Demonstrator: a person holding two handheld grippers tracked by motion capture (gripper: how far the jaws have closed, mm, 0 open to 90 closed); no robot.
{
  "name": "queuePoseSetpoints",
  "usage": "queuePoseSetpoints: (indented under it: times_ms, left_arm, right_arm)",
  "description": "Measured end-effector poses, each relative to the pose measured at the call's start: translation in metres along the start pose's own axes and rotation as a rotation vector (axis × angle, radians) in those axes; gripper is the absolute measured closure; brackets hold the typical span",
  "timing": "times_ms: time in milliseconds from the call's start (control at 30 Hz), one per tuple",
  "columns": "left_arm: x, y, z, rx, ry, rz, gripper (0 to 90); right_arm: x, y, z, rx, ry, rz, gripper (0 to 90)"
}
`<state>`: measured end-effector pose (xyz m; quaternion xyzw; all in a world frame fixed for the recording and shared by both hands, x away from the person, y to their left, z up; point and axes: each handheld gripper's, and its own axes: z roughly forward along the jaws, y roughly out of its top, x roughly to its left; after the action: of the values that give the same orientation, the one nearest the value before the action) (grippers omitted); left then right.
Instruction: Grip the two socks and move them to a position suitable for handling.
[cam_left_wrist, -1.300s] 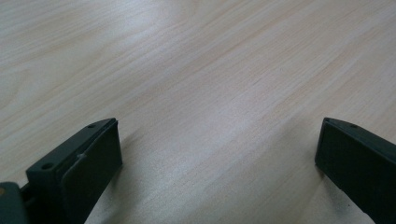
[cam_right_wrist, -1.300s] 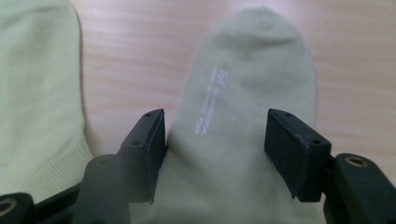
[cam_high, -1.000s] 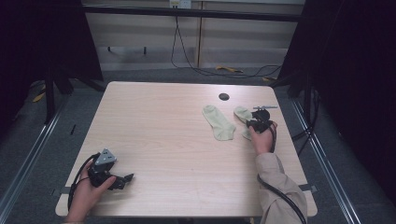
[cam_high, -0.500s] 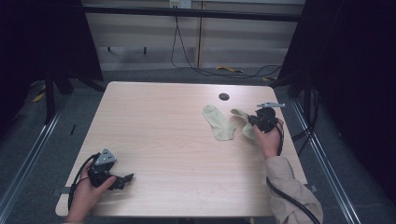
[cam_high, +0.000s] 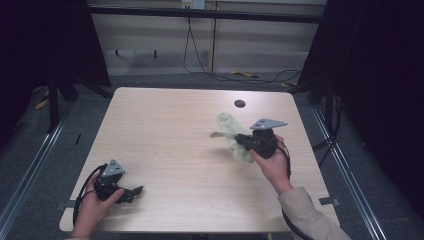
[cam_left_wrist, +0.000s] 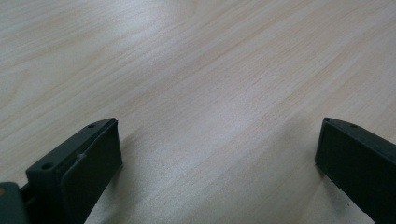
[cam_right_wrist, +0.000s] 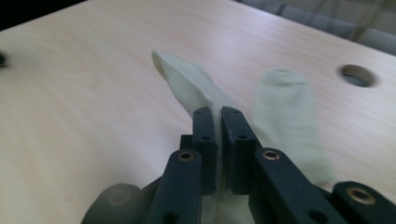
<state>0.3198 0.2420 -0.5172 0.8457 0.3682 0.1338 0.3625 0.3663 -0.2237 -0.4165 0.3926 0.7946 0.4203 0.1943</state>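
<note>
Since a second ago my right gripper (cam_high: 239, 140) has carried one pale green sock (cam_right_wrist: 187, 81) up off the table (cam_high: 170, 135) and toward its middle, jaws pinched tight on the cloth. Nearest me, my left gripper (cam_high: 134, 191) rests at the near left corner, jaws spread wide over bare wood with nothing between them. Just beyond the right gripper the second sock (cam_high: 232, 131) lies flat, and farther back sits a dark round hole (cam_high: 240, 103).

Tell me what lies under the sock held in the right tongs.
Under the held sock, lifted by the right tongs, lies the second sock flat on the table. Its near end is covered by the tongs, so any overlap there cannot be seen.
</note>
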Motion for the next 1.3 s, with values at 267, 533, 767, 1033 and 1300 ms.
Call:
queuePoseSetpoints:
  times_ms: [267, 533, 767, 1033, 1300]
  left_arm:
    - [0.0, 0.0, 0.0, -0.001, 0.0, -0.001, 0.0]
    - [0.0, 0.0, 0.0, 0.0, 0.0, -0.001, 0.0]
    - [0.0, 0.0, 0.0, 0.0, 0.0, -0.001, 0.0]
    - [0.0, 0.0, 0.0, 0.0, 0.0, 0.0, 0.0]
    - [0.0, 0.0, 0.0, -0.001, -0.001, -0.001, 0.0]
  right_arm:
    - [0.072, -0.031, 0.03, 0.06, 0.22, -0.095, 61.7]
    - [0.069, -0.042, 0.035, 0.07, 0.179, -0.068, 48.8]
    - [0.031, -0.038, 0.044, 0.063, -0.003, 0.026, 45.7]
    - [-0.016, -0.014, 0.075, 0.081, -0.182, 0.072, 38.2]
    - [-0.05, 0.001, 0.111, 0.101, -0.293, 0.166, 40.3]
